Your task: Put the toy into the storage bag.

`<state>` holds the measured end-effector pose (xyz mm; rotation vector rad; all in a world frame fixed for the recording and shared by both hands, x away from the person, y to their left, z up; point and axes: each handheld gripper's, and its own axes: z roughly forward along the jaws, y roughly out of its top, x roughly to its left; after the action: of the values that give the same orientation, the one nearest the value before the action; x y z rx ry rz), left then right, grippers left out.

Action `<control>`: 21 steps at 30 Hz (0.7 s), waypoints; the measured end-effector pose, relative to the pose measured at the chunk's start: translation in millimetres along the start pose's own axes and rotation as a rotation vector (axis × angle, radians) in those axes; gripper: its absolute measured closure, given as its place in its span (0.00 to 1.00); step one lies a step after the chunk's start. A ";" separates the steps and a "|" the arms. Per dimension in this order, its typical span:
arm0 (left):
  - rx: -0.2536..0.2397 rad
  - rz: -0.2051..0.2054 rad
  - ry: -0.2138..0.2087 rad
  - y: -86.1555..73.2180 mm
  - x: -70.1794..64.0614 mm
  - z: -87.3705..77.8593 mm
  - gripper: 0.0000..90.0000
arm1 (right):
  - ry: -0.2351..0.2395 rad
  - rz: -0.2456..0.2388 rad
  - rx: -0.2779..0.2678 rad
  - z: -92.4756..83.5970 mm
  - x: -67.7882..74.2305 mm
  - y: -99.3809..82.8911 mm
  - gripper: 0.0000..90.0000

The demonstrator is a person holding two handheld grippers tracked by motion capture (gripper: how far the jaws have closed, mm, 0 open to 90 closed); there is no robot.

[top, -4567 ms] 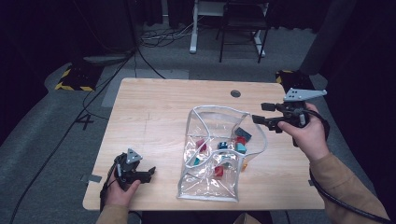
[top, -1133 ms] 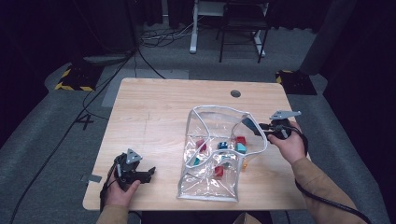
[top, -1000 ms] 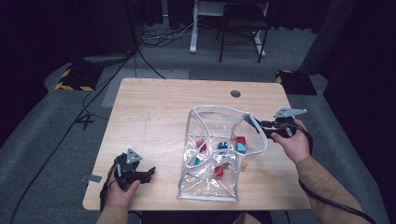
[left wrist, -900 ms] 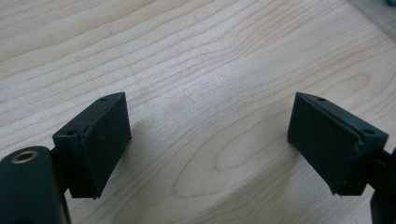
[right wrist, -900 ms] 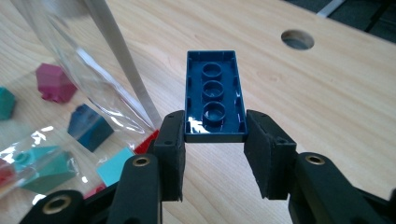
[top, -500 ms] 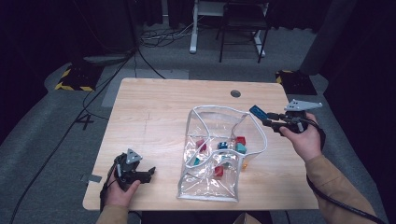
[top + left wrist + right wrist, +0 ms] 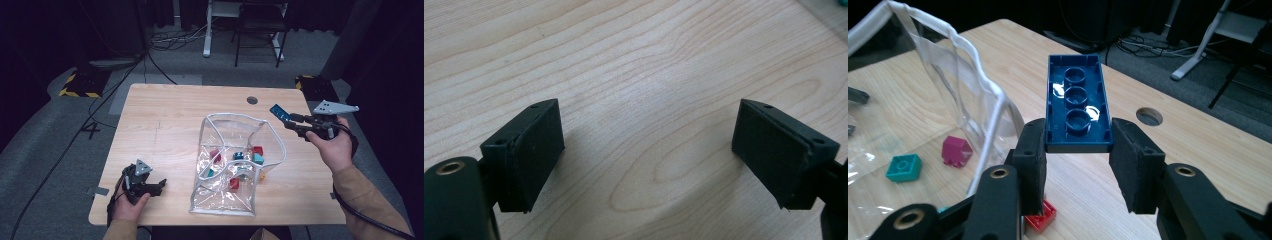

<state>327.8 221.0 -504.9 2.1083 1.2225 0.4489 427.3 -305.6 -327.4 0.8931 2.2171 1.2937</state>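
You are working at the desk (image 7: 170, 125), where the clear bag (image 7: 235, 165) is standing open near the middle, its white-trimmed mouth facing up and toward your right. Inside it small bricks are lying scattered: a pink one (image 7: 956, 150), a teal one (image 7: 903, 167), a red one (image 7: 1040, 216) and a few more.

Your right gripper (image 7: 295, 124) is hovering above the desk just beside the bag's right rim, off the surface. Its jaws are pinching a flat blue brick (image 7: 1078, 102) by its long sides, hollow underside facing the camera, with most of its length sticking out past the pads.

Your left gripper (image 7: 150, 186) is resting near the desk's front left corner, well apart from the bag. Its jaws are standing spread with nothing but bare wood between them.

You are, as it looks, carrying this brick to the bag. The next move is calling for a short swing left until the brick is hanging over the open mouth, clear of the trim, then a release. Watch the rim: it is soft and could fold under a nudge.
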 end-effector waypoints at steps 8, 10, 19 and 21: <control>0.000 0.000 0.000 0.0 0.0 0.0 0.15 | 0.033 -0.014 -0.028 -6.5 11.9 10.9 0.66; 0.000 0.000 0.000 0.0 0.0 0.0 0.15 | 0.041 -0.022 -0.034 -6.9 15.7 13.2 0.66; 0.000 0.000 0.000 0.0 0.0 0.0 0.15 | 0.086 -0.035 -0.046 -2.5 30.1 22.0 0.66; 0.000 0.000 0.000 0.0 0.0 0.0 0.15 | 0.104 -0.035 -0.045 0.9 34.1 23.8 0.66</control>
<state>327.8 221.0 -504.9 2.1081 1.2226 0.4487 411.4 -272.3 -308.3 0.7835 2.2622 1.3968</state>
